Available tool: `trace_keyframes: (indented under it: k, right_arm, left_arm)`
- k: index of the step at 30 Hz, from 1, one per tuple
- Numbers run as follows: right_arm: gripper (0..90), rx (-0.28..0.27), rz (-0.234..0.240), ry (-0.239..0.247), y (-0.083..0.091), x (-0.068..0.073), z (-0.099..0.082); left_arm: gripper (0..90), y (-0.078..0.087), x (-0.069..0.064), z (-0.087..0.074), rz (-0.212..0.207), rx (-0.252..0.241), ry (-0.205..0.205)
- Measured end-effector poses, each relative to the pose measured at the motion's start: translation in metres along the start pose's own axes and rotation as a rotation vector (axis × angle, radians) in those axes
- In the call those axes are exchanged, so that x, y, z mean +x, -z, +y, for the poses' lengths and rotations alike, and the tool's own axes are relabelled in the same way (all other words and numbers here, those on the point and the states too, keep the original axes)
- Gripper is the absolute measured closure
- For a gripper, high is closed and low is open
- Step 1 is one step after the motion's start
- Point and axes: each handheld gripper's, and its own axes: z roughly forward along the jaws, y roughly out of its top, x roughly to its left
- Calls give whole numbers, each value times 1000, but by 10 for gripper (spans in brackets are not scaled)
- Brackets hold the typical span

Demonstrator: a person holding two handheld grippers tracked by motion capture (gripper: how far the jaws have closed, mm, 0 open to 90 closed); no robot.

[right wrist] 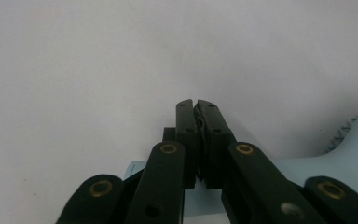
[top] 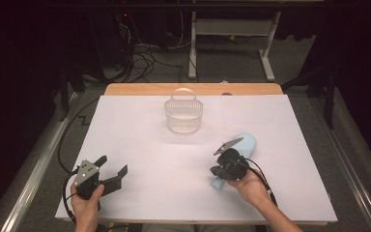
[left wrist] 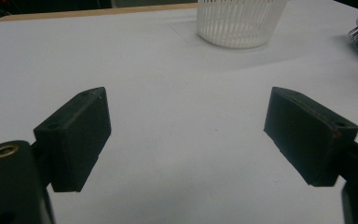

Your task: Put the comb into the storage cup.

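Right tongs [top: 221, 170] pinch stiff, light hairbrush [top: 244, 143] at its handle; left tongs [top: 112, 171], nine o'clock, stand spread.

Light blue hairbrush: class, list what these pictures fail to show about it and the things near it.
1. High view: the middle of the light blue plastic hairbrush is hidden under the right gripper.
2. Right gripper view: the shut black fingers cover the handle, so whether they pinch it cannot be told.
3. Left gripper view: the top edge cuts off the white slatted plastic basket; the right edge cuts off the blurred bristles.
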Motion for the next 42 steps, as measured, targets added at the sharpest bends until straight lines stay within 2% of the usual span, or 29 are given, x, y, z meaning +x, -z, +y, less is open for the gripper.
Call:
trace_keyframes:
  k: [8, 26, 42]
  right_arm:
    - [896, 36, -5, 2, -3, 1, -1]
    - [900, 41, -2, 16, 1, 3, -10]
    - [900, 49, -9, -2, 10, -2, -22]
  left_arm:
    - [154, 0, 0, 0, 0, -1, 0]
    - [154, 1, 0, 1, -4, -2, -1]
    - [154, 0, -1, 0, -3, -1, -1]
